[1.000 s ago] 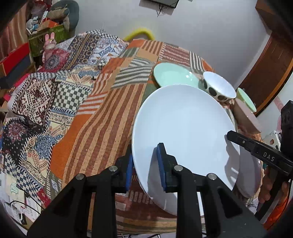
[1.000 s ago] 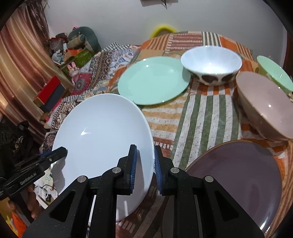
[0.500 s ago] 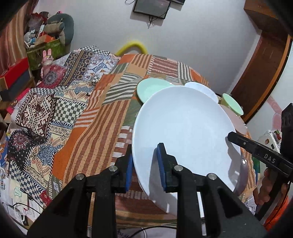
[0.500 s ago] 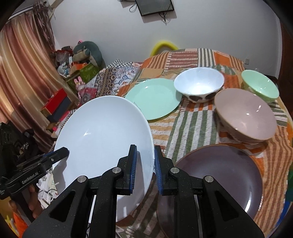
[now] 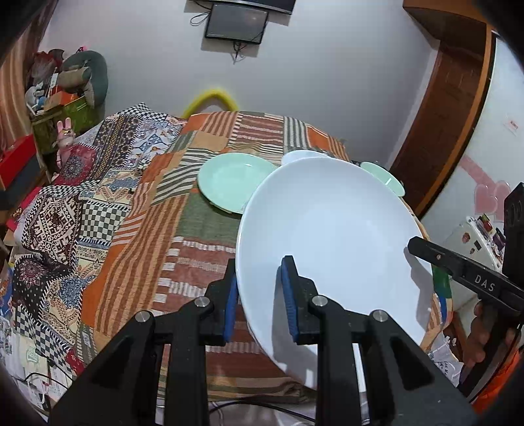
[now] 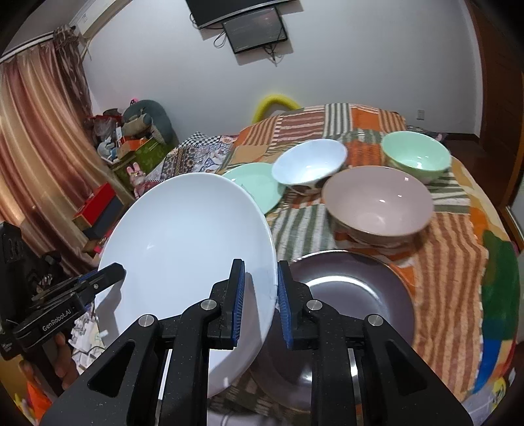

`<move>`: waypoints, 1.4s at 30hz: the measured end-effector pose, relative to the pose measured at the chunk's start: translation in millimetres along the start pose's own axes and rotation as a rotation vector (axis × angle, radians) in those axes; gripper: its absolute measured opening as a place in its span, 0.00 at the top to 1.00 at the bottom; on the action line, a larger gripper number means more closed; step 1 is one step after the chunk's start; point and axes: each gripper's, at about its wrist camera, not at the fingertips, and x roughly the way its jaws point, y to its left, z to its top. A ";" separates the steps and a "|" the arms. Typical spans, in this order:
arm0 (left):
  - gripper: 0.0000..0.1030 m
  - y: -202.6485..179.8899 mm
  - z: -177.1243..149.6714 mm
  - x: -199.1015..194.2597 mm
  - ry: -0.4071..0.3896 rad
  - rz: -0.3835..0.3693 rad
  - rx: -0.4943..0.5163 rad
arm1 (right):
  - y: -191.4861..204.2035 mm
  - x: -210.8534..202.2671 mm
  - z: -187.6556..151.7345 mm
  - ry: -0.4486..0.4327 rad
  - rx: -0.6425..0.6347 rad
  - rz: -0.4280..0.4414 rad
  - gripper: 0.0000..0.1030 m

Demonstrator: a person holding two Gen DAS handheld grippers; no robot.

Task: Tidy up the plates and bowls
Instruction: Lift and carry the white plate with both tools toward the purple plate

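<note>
A large white plate [image 5: 327, 222] hangs tilted above the near edge of the patchwork-covered table [image 5: 196, 236], held by both grippers. My left gripper [image 5: 260, 272] is shut on its near-left rim. My right gripper [image 6: 261, 272] is shut on the opposite rim of the white plate [image 6: 186, 236]. On the table lie a purple plate [image 6: 353, 295], a mint green plate [image 6: 258, 186], a white spotted bowl [image 6: 308, 167], a pink bowl [image 6: 376, 203] and a green bowl [image 6: 414, 157]. In the left wrist view the white plate hides most of the bowls.
Boxes, soft toys and a curtain [image 6: 36, 147] crowd the left side of the room. A dark screen [image 6: 255, 29] hangs on the far wall, and a wooden door [image 5: 448, 108] stands at the right. A yellow curved thing [image 5: 211, 98] sticks up behind the table.
Both grippers have lifted the white plate up and drawn it back from the table. The plates and bowls on the cloth now look lower and farther away.
</note>
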 end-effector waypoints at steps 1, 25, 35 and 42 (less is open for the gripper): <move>0.76 -4.7 -0.6 0.5 0.004 -0.005 0.003 | -3.8 -2.5 -1.3 -0.002 0.005 -0.001 0.81; 0.76 -62.9 -11.1 56.9 0.190 -0.077 0.043 | -72.8 -30.1 -39.2 0.000 0.162 -0.050 0.81; 0.75 -80.7 -22.8 95.5 0.283 -0.083 0.063 | -100.8 -22.6 -51.7 0.048 0.231 -0.076 0.81; 0.74 -85.8 -28.4 119.2 0.330 -0.077 0.066 | -114.3 -15.1 -57.2 0.076 0.268 -0.087 0.81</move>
